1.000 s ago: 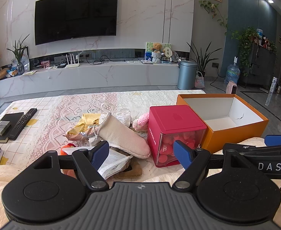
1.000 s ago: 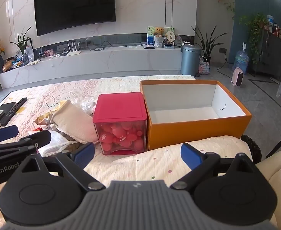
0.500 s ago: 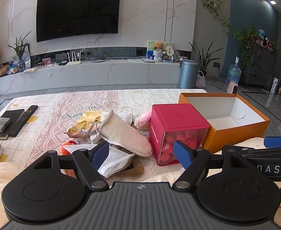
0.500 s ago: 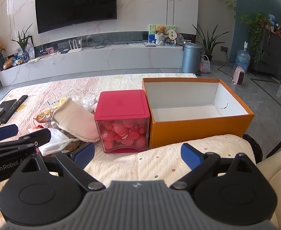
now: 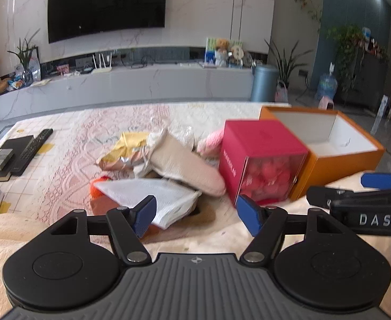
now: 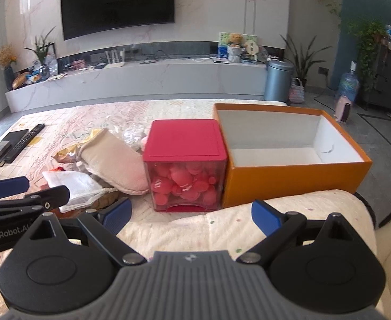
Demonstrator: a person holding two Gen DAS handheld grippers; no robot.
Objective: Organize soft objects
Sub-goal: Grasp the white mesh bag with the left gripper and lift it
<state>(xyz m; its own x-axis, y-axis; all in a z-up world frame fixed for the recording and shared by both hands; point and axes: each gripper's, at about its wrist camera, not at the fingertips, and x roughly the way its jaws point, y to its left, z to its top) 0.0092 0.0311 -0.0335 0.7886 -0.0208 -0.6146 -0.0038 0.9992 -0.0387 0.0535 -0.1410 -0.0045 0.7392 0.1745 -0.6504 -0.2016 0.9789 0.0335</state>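
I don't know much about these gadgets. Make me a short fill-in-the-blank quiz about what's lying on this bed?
1. The orange box holds ____.
2. The lid of the clear cube full of pink balls is ____ in colour.
3. The beige pouch leans against the cube's ____ side, seen from the right wrist.
4. Both the left gripper and right gripper have their fingers ____.

Answers: nothing; red; left; open

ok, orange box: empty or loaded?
Empty. The orange box is open-topped, with only its bare white floor and walls showing; the soft items lie outside.
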